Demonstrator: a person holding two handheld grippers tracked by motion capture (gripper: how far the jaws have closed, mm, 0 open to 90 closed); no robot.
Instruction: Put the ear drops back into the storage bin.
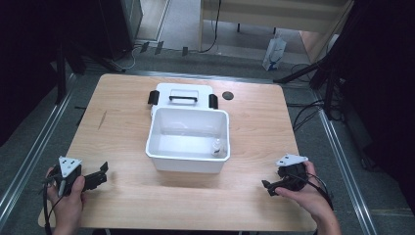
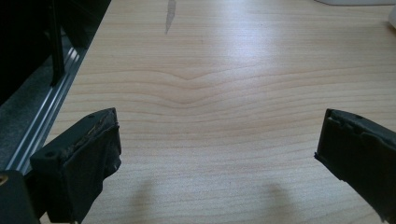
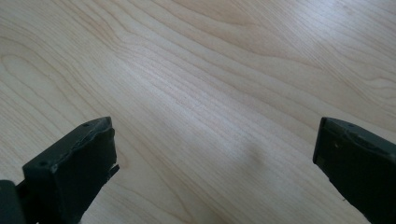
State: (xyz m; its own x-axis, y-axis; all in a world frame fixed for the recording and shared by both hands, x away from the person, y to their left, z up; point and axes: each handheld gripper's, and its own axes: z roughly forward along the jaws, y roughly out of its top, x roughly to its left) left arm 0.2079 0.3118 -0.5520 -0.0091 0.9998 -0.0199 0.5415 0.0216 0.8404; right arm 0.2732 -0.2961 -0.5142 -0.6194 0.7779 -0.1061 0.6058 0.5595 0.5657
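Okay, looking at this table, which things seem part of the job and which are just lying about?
Likely part of the job:
white bin
small bottle inside it
white lid with black handle, behind the bin
left gripper, open
right gripper, open

Just lying about:
black disc on the table
white bag on the floor

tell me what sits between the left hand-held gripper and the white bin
Nothing: in the high view, bare wood of the table separates the left hand-held gripper from the white bin. The left gripper view shows bare wood ahead of its open jaws too.

Pale, matt wood-grain surface [image 1: 127, 196]; glossy white plastic rectangular tub [image 1: 188, 165]; matt black, rough-edged pads [image 2: 95, 154] on left gripper [image 2: 217, 158].
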